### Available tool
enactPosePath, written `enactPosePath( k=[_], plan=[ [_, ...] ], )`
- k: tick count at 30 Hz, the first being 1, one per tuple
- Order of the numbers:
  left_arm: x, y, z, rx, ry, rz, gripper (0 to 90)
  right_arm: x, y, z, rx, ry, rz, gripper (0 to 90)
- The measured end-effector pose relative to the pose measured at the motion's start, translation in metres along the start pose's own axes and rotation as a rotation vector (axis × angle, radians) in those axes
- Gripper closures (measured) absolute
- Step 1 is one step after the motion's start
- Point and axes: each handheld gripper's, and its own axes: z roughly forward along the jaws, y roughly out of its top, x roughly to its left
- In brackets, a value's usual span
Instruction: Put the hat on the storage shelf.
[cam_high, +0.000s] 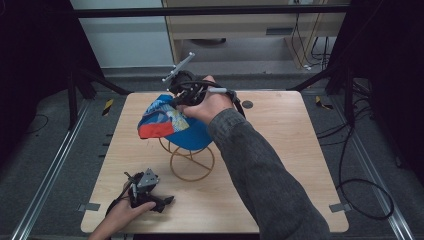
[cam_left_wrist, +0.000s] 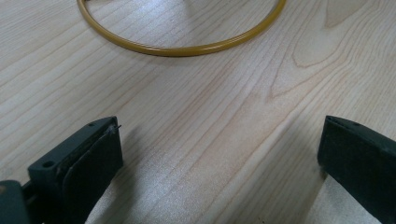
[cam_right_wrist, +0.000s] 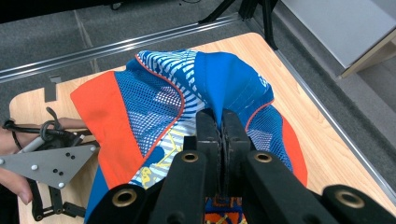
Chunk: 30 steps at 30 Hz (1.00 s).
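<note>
A blue cap (cam_high: 170, 125) with an orange brim and striped panels sits over a gold wire stand (cam_high: 192, 162) on the wooden table (cam_high: 285, 140). My right gripper (cam_high: 181, 100) is at the cap's back top, shut on a pinch of the blue fabric (cam_right_wrist: 219, 88), which peaks up between its jaws. The cap (cam_right_wrist: 177, 102) spreads below that gripper (cam_right_wrist: 219, 122). My left gripper (cam_high: 167, 200) rests low at the table's front left, open, its jaws wide apart over bare wood (cam_left_wrist: 210, 154). The stand's round base ring (cam_left_wrist: 182, 49) lies ahead of it.
A small dark round mark (cam_high: 247, 104) sits near the table's back edge. Metal rails (cam_high: 55, 165) run along both sides below the table. Cables (cam_high: 360, 195) lie on the floor at the right. A dark frame leg (cam_high: 75, 95) stands at the back left.
</note>
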Motion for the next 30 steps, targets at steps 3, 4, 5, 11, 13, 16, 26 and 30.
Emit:
enactPosePath(
  k=[3, 4, 5, 11, 13, 16, 26, 30],
  plan=[
    [0.0, 0.0, 0.0, 0.0, 0.0, 0.0, 0.0, -0.001, 0.0, 0.001, 0.003, 0.006, 0.003, 87.9],
    [0.0, 0.0, 0.0, 0.0, 0.0, 0.0, 0.0, -0.001, 0.0, 0.002, 0.006, 0.008, 0.001, 87.8],
    [0.0, 0.0, 0.0, 0.0, 0.0, 0.0, 0.0, -0.001, 0.0, 0.002, 0.003, 0.01, 0.003, 87.8],
    [0.0, 0.0, 0.0, 0.0, 0.0, 0.0, 0.0, 0.0, -0.003, 0.006, 0.002, 0.019, 0.007, 87.0],
    [0.0, 0.0, 0.0, 0.0, 0.0, 0.0, 0.0, 0.0, -0.005, 0.008, 0.009, 0.022, 0.01, 86.7],
    [0.0, 0.0, 0.0, 0.0, 0.0, 0.0, 0.0, 0.002, -0.006, 0.01, 0.006, 0.028, 0.01, 86.3],
    [0.0, 0.0, 0.0, 0.0, 0.0, 0.0, 0.0, 0.003, -0.008, 0.011, 0.011, 0.033, 0.01, 82.1],
    [0.0, 0.0, 0.0, 0.0, 0.0, -0.001, 0.0, 0.003, -0.009, 0.011, 0.01, 0.033, 0.013, 79.6]
  ],
)
